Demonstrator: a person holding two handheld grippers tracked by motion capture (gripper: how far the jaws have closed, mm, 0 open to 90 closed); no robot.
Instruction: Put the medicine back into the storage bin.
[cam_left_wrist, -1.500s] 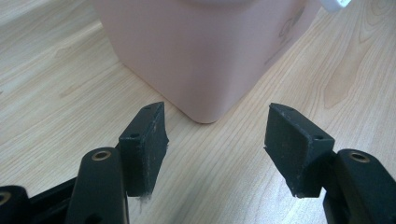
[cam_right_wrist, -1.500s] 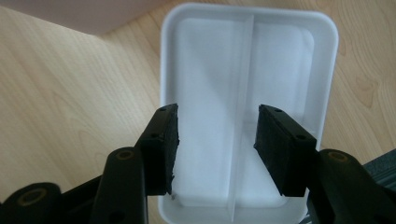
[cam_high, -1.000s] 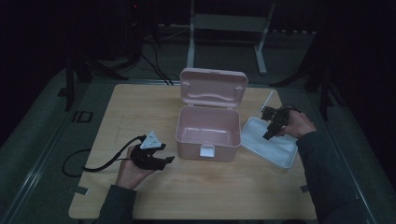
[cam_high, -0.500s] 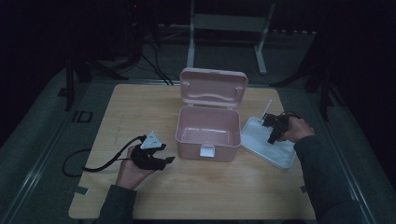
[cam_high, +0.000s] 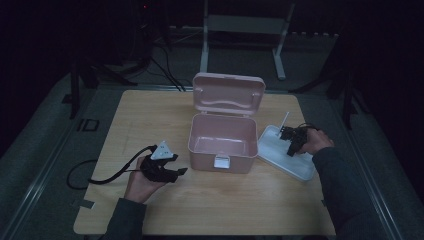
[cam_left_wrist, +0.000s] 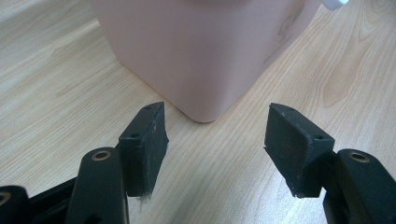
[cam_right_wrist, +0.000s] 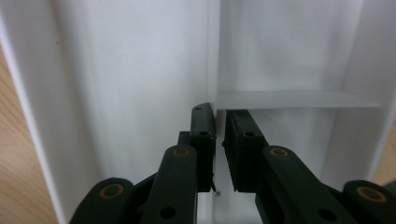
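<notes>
Wooden table (cam_high: 150, 125), pink box (cam_high: 222, 140) between, left gripper (cam_left_wrist: 215, 149) fingers apart, right gripper (cam_right_wrist: 219, 140) seemingly pinching white tray (cam_high: 280, 150) divider.

Dark lab, metal stand (cam_high: 243, 30), floor cables (cam_high: 165, 70)

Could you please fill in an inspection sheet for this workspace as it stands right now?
Surface: wooden table, bare wood around the items.
Job's things: pink storage box open, lid upright at the back, interior looks empty; white divided tray lies to its right, apart from it.
Clutter: nothing seen.
Grippers: right gripper is down in the white divided tray, jaws just closing around its upright divider wall, a narrow gap left; whether the pads press it cannot be told. Left gripper rests by the box's corner, jaws wide apart, nothing between them.
Cables: black cable trails from the left gripper over the table's left edge.
Surroundings: dark room, metal stand behind the table.
</notes>
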